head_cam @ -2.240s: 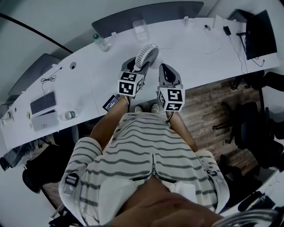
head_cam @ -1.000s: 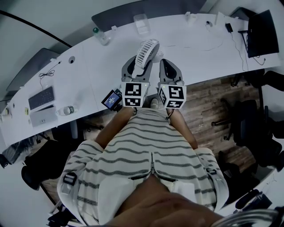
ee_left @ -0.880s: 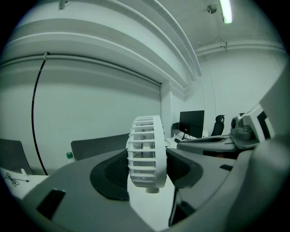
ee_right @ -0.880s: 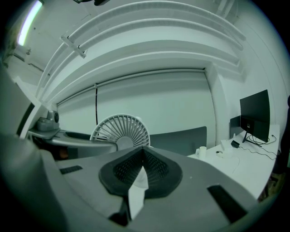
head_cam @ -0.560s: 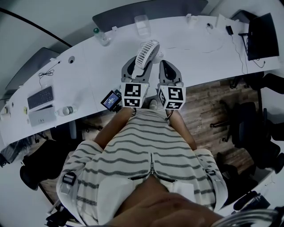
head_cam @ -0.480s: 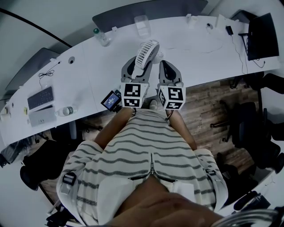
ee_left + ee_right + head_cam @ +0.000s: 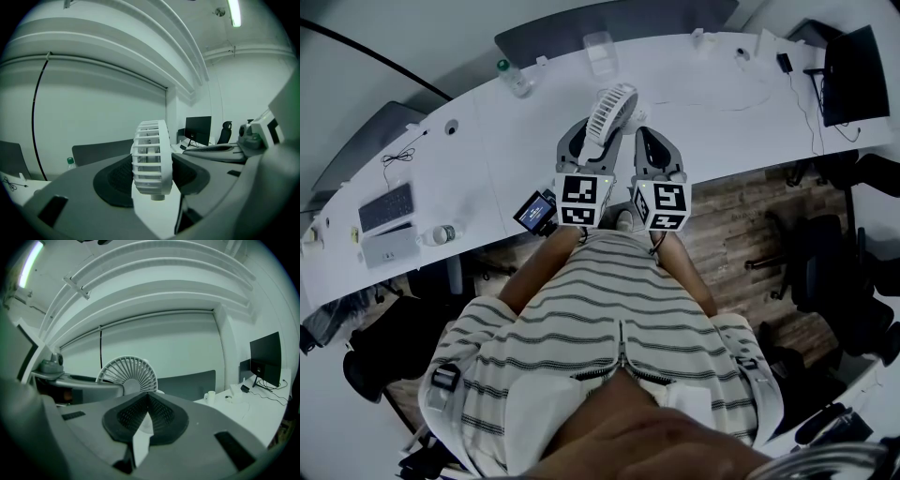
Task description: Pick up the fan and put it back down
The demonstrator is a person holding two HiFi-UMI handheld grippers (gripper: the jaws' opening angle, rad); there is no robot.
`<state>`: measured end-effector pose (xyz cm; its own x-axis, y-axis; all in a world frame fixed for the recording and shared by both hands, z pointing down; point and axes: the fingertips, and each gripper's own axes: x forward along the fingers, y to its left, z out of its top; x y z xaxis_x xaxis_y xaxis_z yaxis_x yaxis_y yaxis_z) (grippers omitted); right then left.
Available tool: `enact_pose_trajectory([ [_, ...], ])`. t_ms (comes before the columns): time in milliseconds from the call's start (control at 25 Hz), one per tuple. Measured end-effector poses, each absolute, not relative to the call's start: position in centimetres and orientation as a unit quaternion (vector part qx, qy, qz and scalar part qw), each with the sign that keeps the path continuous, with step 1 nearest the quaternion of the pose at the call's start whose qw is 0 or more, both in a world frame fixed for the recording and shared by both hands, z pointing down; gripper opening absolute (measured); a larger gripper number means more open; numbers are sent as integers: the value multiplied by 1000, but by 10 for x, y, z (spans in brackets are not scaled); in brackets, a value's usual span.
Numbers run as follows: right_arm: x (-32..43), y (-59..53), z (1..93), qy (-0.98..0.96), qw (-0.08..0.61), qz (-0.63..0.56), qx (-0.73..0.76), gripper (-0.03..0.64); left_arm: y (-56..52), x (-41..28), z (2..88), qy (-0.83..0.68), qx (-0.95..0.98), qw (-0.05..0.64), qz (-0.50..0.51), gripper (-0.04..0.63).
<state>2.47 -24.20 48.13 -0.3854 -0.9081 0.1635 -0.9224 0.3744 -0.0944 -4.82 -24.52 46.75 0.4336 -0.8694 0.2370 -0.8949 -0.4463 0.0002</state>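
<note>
At the desk's front edge [image 7: 722, 176] — right gripper [image 7: 149, 399] pinched shut tip to tip on nothing, just beside left gripper [image 7: 592, 136] clamped on the white fan [image 7: 151, 157], edge-on between its pads. Bare desktop on both sides; farther back, a bottle [image 7: 508, 77] and clear cup [image 7: 598, 52].

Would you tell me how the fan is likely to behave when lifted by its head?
The fan is probably light: thin white plastic, mostly open slats. Its grille may flex or crack if the left gripper squeezes hard across the head. Set down, it could tip, as the head looks wide above a narrow neck.
</note>
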Motion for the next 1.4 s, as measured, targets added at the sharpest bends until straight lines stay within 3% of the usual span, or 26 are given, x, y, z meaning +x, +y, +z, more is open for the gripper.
enact_pose_trajectory([
  [1400, 37, -235, 483, -816, 39, 88, 569, 12, -258, -43, 476, -487, 863, 28, 134, 229],
])
